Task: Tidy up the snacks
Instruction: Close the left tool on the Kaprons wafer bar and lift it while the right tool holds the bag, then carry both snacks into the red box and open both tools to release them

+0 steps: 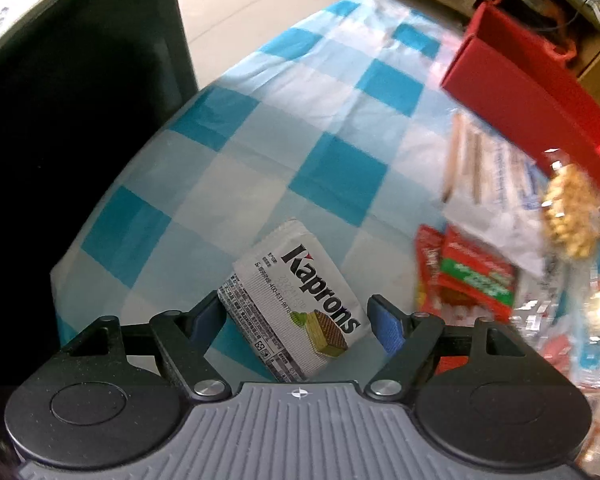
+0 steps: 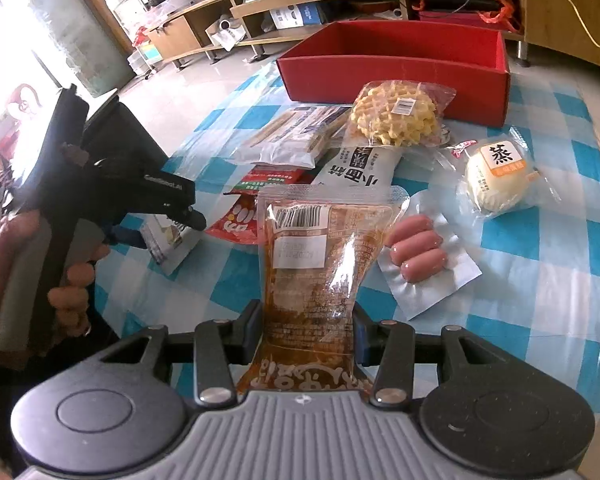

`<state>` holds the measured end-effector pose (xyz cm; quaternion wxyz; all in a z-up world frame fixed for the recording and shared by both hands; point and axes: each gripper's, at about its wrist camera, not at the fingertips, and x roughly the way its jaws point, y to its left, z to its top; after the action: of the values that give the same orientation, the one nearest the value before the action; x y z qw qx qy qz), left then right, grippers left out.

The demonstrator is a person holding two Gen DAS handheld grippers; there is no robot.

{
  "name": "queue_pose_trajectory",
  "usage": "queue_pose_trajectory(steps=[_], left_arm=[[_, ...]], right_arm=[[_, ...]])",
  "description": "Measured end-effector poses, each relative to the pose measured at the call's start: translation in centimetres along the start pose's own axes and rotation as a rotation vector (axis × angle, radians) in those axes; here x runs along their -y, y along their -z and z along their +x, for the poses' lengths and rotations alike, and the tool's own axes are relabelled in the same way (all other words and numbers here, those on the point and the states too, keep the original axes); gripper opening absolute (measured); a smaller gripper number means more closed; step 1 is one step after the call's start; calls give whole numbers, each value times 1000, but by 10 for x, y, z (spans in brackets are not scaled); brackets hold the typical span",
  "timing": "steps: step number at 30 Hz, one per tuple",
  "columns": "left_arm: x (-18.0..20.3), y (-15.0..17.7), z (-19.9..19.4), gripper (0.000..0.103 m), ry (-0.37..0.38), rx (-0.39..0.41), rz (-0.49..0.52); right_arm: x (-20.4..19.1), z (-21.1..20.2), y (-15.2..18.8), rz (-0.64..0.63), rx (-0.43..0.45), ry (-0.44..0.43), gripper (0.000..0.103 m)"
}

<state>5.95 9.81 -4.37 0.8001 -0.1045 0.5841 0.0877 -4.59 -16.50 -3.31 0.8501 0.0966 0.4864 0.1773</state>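
Snack sorting on the checked tablecloth
Right gripper clamps a sauce pouch; left gripper hangs apart around a wafer pack.

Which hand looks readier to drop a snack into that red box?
Right. Its gripper is already shut on the brown pouch, with the red box straight ahead. The left gripper only straddles the wafer pack, not yet gripping.

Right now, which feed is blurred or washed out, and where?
Left wrist view: sharp on the wafer pack between the left gripper jaws, smeared along the right edge over the waffle and red box. Right wrist view: sharp on the pouch and sausages; window glare whites out the far left.
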Motion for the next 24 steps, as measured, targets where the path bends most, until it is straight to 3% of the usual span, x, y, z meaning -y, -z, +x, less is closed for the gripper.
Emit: queue_pose_trajectory(steps=[8,15,19,24], left_arm=[[17,-13,-42,81,72,93,51],[72,-42,-50,82,160,129,137],[106,-63,-50,82,182,126,171],[144,-93,-48,82,178,179,210]], right_arm=[[7,-13,-23,36,72,-10,42],[36,-14,-66,108,134,31,42],[54,-9,-94,145,158,49,42],[71,-1,-136,160,193,58,42]])
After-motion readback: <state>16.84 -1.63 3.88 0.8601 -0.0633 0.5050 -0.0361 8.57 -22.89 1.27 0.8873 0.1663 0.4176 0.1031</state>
